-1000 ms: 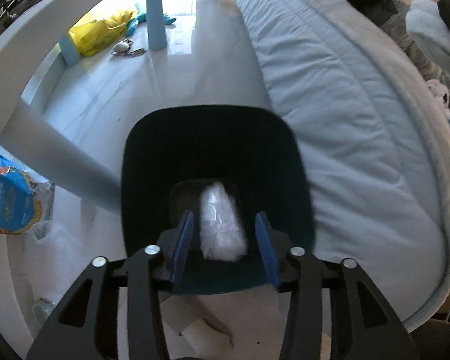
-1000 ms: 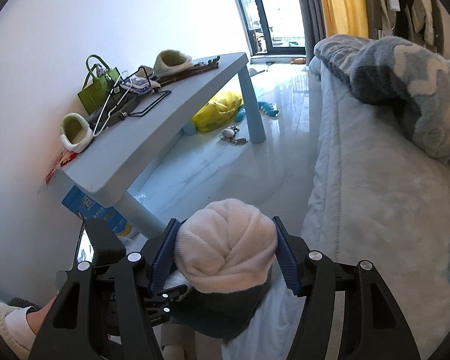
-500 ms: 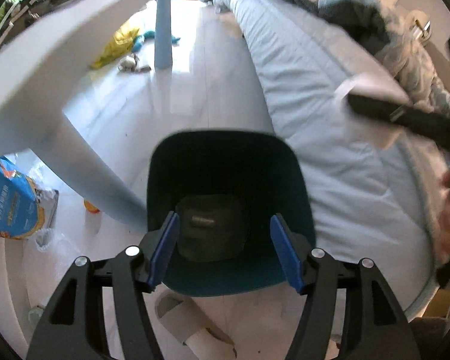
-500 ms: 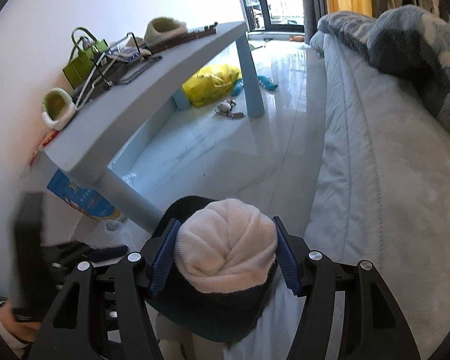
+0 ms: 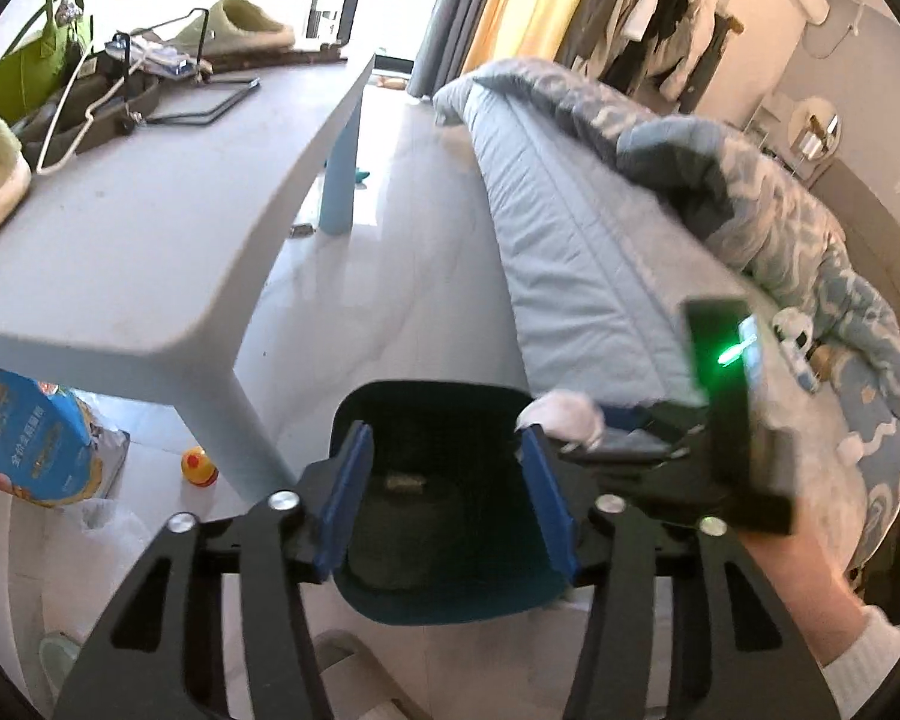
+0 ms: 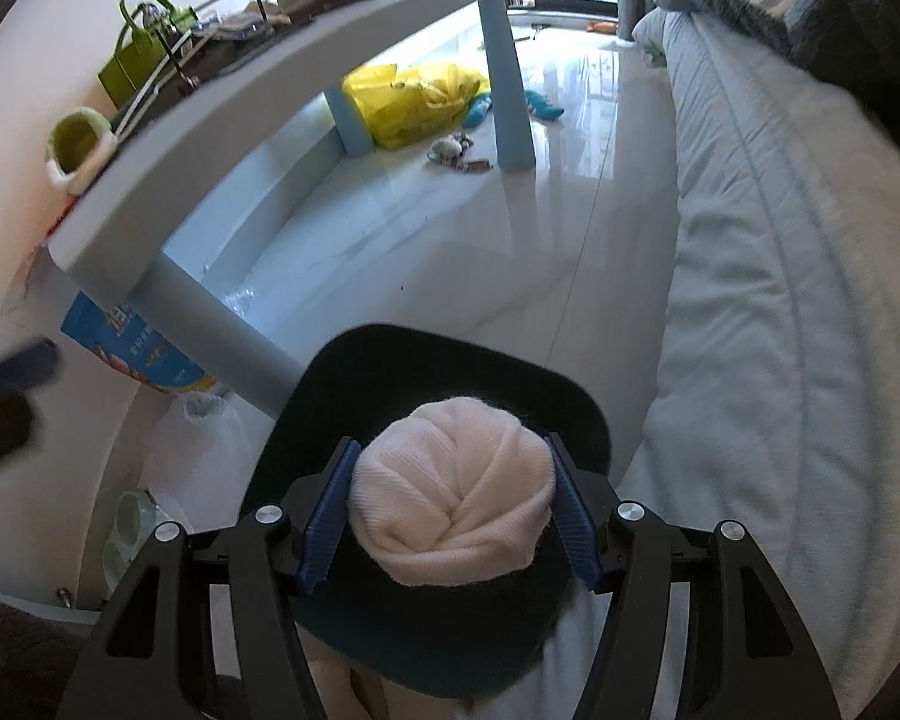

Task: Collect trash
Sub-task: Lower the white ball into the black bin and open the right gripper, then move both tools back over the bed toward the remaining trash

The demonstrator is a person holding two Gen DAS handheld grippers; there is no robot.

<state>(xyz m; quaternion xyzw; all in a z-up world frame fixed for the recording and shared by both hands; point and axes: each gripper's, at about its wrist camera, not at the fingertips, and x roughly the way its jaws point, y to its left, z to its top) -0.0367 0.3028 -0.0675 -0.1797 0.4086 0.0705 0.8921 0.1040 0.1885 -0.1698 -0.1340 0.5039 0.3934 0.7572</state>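
My right gripper clamps a white rolled wad directly above the dark bin, bed alongside.

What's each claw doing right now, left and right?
Left claw: closing, nothing between its pads, over the dark bin.
Right claw: shut on the white knit bundle.

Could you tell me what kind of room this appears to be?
Probably a lived-in bedroom: a bed with a rumpled blanket, clothes hanging by the wall, and a low table holding slippers.
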